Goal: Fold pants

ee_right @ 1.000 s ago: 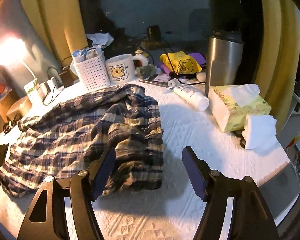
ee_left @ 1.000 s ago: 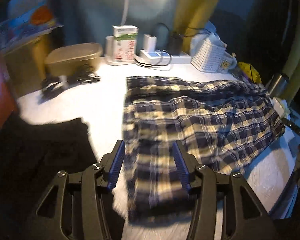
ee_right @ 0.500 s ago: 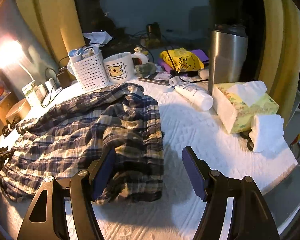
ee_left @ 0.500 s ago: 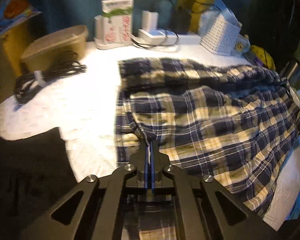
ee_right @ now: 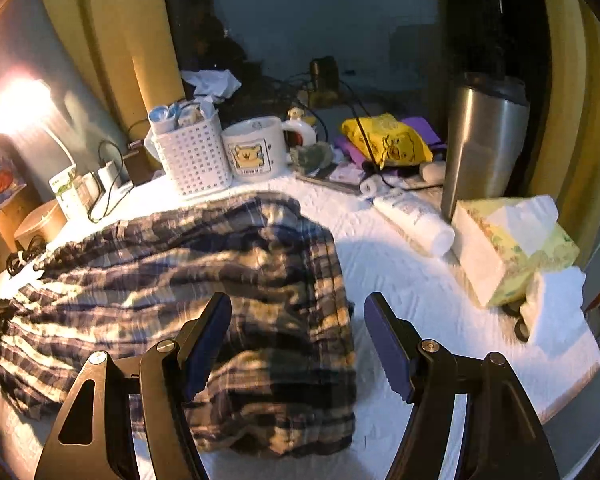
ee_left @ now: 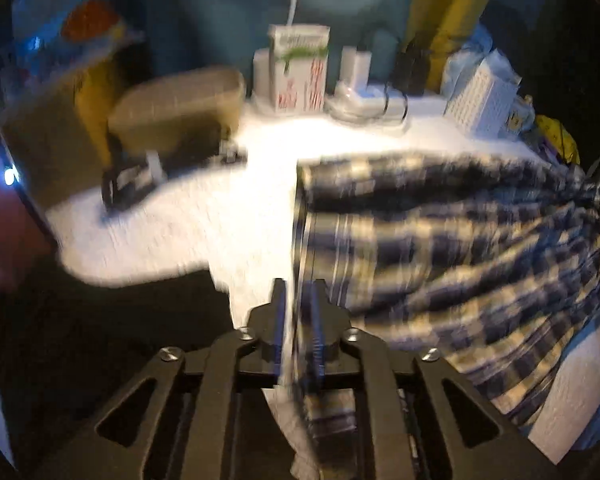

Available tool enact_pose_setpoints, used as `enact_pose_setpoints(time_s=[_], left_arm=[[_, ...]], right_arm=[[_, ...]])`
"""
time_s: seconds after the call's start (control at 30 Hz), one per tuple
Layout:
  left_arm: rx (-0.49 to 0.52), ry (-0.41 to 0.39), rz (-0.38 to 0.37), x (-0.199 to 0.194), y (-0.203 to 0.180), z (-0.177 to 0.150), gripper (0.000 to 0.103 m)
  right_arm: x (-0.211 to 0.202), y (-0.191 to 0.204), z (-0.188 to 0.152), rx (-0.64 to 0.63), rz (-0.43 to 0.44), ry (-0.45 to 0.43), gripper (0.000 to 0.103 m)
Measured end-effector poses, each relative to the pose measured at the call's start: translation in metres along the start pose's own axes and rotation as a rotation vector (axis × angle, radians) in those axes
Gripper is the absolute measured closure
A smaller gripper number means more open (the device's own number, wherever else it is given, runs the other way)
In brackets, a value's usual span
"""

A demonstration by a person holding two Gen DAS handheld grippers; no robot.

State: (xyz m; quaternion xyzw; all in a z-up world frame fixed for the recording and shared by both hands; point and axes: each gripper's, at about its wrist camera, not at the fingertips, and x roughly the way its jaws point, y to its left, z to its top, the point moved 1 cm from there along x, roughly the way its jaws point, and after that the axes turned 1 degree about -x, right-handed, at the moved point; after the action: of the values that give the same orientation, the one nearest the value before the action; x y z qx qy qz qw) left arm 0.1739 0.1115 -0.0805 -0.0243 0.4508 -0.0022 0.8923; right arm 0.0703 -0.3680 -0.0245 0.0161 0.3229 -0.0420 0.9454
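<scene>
The plaid pants (ee_left: 440, 240) lie spread on the white table cover (ee_left: 228, 216); they also show in the right wrist view (ee_right: 204, 280). My left gripper (ee_left: 298, 308) is shut on the pants' near left edge and holds that edge lifted; the view is blurred by motion. My right gripper (ee_right: 296, 336) is open and empty, low over the bunched near right end of the pants, with its left finger (ee_right: 206, 336) above the cloth and its right finger (ee_right: 388, 344) over bare cover.
A dark garment (ee_left: 100, 340) lies at the left. Along the back stand a tan container (ee_left: 176, 108), a carton (ee_left: 298, 68), chargers (ee_left: 360, 92), a white basket (ee_right: 192, 156) and a mug (ee_right: 252, 148). At right are a steel tumbler (ee_right: 480, 144), tube (ee_right: 416, 220) and tissue pack (ee_right: 512, 240).
My left gripper closed on the pants' left edge and has lifted it, pulling back. The right gripper moved slightly closer over the pants' right end and stayed open.
</scene>
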Motion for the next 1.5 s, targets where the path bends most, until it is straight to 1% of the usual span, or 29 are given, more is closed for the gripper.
enact_pose_setpoints(time_s=[0.03,0.1,0.17,0.2,0.23,0.27,0.3,0.37,0.5,0.57,0.63,0.73,0.8,0.83,0.9,0.93,1.0,1.1,1.2,1.27,1.37,1.43,1.5], left_arm=[[0.015,-0.022,-0.015,-0.003,-0.004,0.007,0.078],[0.07,-0.038,-0.061,0.0,-0.016,0.02,0.076],[0.134,-0.01,-0.096,0.014,-0.031,0.03,0.076],[0.161,0.02,-0.122,0.028,-0.039,0.034,0.076],[0.171,0.048,-0.137,0.04,-0.043,0.036,0.076],[0.18,0.085,-0.145,0.054,-0.047,0.038,0.076],[0.182,0.108,-0.141,0.065,-0.05,0.039,0.076],[0.178,0.135,-0.129,0.083,-0.052,0.044,0.076],[0.164,0.129,-0.135,0.1,-0.052,0.059,0.076],[0.15,0.134,-0.134,0.11,-0.052,0.068,0.076],[0.142,0.123,-0.142,0.117,-0.049,0.079,0.076],[0.129,0.101,-0.128,0.125,-0.046,0.092,0.075],[0.116,0.098,-0.11,0.132,-0.039,0.097,0.075],[0.109,0.091,-0.108,0.131,-0.036,0.099,0.075],[0.104,0.069,-0.071,0.126,-0.035,0.099,0.075],[0.116,0.049,-0.052,0.119,-0.036,0.098,0.075],[0.122,0.024,-0.062,0.104,-0.038,0.094,0.075],[0.141,-0.008,-0.117,0.077,-0.05,0.079,0.075],[0.163,-0.014,-0.172,0.055,-0.07,0.057,0.075],[0.156,0.005,-0.216,0.047,-0.079,0.04,0.075],[0.136,0.045,-0.251,0.043,-0.088,0.012,0.074],[0.132,0.081,-0.257,0.046,-0.09,-0.005,0.074],[0.136,0.105,-0.229,0.055,-0.094,-0.018,0.075]], right_arm=[[0.0,0.0,0.002,0.0,0.001,-0.006,0.032],[-0.002,0.002,0.006,-0.002,0.007,-0.022,0.032],[-0.003,0.007,0.011,-0.01,0.02,-0.04,0.033],[-0.002,0.012,0.014,-0.023,0.035,-0.047,0.034],[0.0,0.017,0.016,-0.036,0.044,-0.048,0.041],[0.002,0.022,0.018,-0.049,0.055,-0.05,0.044],[0.005,0.03,0.02,-0.064,0.076,-0.049,0.045],[0.011,0.044,0.024,-0.094,0.115,-0.043,0.051],[0.035,0.076,0.033,-0.155,0.198,-0.006,0.051],[0.051,0.083,0.038,-0.155,0.216,0.028,0.051],[0.072,0.085,0.045,-0.134,0.211,0.064,0.051],[0.105,0.079,0.053,-0.073,0.191,0.131,0.051],[0.124,0.069,0.055,-0.017,0.166,0.165,0.051],[0.131,0.067,0.055,-0.006,0.161,0.182,0.051],[0.143,0.064,0.051,0.005,0.145,0.215,0.051],[0.146,0.064,0.049,0.005,0.142,0.222,0.051],[0.143,0.065,0.047,-0.007,0.131,0.216,0.051],[0.129,0.067,0.05,-0.011,0.116,0.181,0.051],[0.11,0.073,0.049,-0.031,0.128,0.151,0.05],[0.098,0.081,0.045,-0.059,0.148,0.142,0.05],[0.084,0.094,0.032,-0.125,0.16,0.146,0.049],[0.083,0.097,0.018,-0.139,0.155,0.179,0.049],[0.087,0.096,0.004,-0.145,0.133,0.222,0.049]])
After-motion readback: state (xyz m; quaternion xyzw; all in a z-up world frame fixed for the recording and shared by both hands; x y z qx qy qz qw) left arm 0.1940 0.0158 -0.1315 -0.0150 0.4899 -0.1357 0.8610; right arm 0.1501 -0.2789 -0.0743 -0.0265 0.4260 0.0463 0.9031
